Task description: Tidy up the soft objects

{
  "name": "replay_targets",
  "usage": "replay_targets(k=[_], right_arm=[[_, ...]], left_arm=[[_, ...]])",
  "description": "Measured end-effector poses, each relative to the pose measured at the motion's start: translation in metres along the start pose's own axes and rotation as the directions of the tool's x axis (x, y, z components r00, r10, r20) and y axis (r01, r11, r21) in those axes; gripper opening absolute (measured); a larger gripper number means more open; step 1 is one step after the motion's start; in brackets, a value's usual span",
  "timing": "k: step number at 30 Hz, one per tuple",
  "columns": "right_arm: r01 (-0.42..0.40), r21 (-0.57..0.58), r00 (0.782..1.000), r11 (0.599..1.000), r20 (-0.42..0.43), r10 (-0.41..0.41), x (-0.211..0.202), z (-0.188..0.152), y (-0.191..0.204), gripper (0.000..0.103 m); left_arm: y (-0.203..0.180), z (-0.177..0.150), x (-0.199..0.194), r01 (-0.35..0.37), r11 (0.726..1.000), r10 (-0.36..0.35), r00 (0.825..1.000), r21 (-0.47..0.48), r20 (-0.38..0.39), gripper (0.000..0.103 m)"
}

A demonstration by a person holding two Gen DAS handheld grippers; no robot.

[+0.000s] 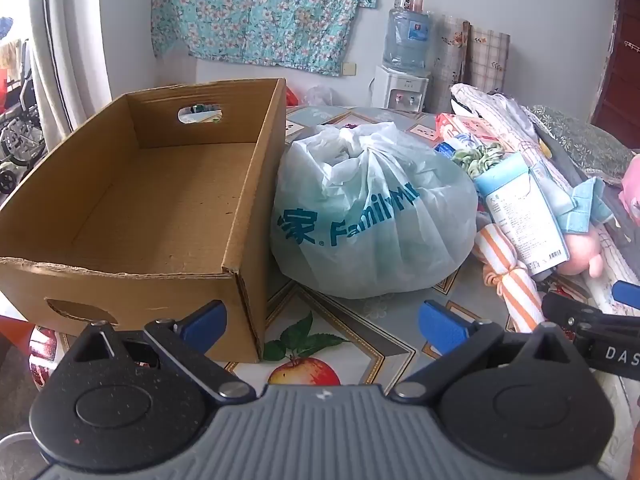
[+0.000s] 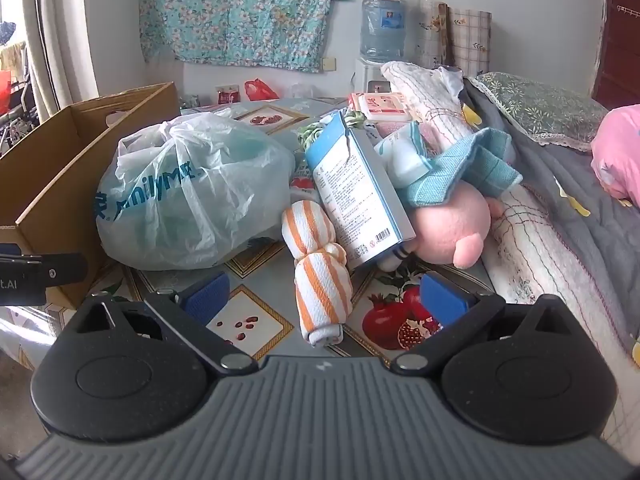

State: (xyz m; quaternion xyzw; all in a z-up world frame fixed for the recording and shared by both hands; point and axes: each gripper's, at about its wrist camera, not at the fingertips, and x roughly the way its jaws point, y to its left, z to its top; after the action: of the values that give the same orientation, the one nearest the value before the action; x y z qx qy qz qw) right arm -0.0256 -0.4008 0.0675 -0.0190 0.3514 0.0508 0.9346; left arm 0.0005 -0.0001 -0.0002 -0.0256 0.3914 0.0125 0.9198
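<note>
An empty open cardboard box stands on the left of the table. A stuffed pale plastic bag lies right beside it. Further right lie a rolled orange-striped towel, a pink plush doll in a blue dress and a blue-white carton leaning on the doll. My left gripper hangs open over the table, before the box's near corner and the bag. My right gripper is open with the towel's near end between its fingers, untouched.
A fruit-patterned cloth covers the table. A green scrunchie and a pink packet lie behind the carton. Folded quilts pile up on the right. A water dispenser and a floral cloth stand at the back wall.
</note>
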Motion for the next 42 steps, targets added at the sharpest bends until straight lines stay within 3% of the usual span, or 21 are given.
replay_targets(k=[42], right_arm=[[-0.016, 0.000, 1.000, 1.000, -0.016, 0.016, 0.0068, 0.0068, 0.0002, 0.102]], left_arm=[[0.0008, -0.0036, 0.0047, 0.011, 1.000, -0.011, 1.000, -0.003, 0.006, 0.103]])
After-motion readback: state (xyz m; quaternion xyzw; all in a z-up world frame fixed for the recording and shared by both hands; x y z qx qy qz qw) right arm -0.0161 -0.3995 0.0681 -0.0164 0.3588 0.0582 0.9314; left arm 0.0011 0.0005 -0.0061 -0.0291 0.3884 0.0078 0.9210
